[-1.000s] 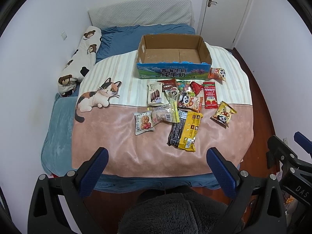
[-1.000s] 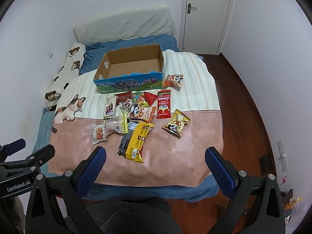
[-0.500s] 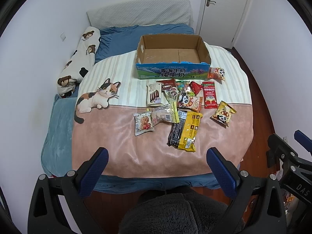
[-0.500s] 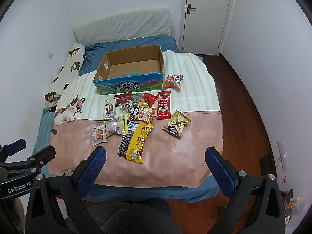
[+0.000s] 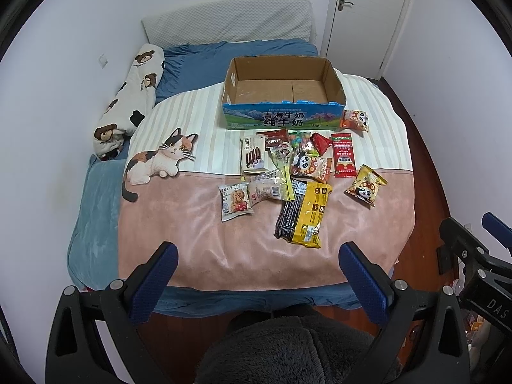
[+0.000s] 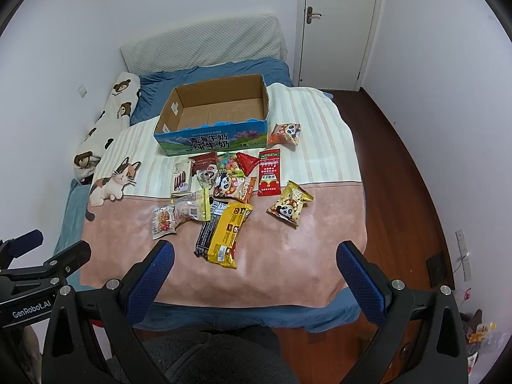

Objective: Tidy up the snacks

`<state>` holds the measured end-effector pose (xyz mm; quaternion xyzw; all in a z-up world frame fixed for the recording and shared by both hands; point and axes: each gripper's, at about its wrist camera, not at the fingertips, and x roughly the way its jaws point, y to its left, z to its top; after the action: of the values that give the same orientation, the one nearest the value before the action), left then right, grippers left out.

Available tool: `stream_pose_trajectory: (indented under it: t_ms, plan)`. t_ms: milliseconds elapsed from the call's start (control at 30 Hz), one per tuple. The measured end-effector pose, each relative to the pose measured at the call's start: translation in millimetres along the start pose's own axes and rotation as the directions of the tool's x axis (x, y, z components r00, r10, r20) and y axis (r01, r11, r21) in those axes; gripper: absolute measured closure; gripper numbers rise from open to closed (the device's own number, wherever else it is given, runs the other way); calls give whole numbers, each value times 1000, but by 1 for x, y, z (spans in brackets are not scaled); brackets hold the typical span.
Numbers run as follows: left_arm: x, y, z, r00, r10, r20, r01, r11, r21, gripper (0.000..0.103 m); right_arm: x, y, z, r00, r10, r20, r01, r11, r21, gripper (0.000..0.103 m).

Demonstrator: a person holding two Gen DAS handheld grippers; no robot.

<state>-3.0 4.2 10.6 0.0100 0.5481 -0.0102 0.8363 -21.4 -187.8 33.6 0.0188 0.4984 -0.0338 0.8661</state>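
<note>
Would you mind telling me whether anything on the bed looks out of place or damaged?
Nothing looks damaged. The cardboard box is empty, while the snack packets lie loosely heaped and overlapping on the blanket before it.

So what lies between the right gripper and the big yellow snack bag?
Nothing but bare pink blanket. In the right wrist view the right gripper hangs open near the bed's front edge, and no snack lies before the yellow bag.

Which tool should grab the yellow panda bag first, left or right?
Right, probably. Both tools, left and right, hang open and empty short of the bed. The panda bag lies on the right edge of the pile, nearer the right tool's side; box is empty.
</note>
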Motion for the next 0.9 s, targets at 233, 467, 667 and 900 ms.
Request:
stream_pose_trajectory:
  t_ms: [233,467,667,900]
  plan:
    - [-1,1,1,1000,1,4,-1,1000,-1,0,-3,0,0,1000,1,3,-1,1000,0,0]
    - [-4,3,2,1000,1,12,-1,1000,-12,0,-4,-1,3,1000,10,8,-10,1000,-7,0]
    - [-5,2,2,1000,-3,11,3,1000,-17,0,-4,-1,4,1000,13,2,-13,1000,-13,0]
    - [21,-1,9,1000,-22,-13,21,999,-47,0,26,-7,5,999,37,-31,-37,999,8,0]
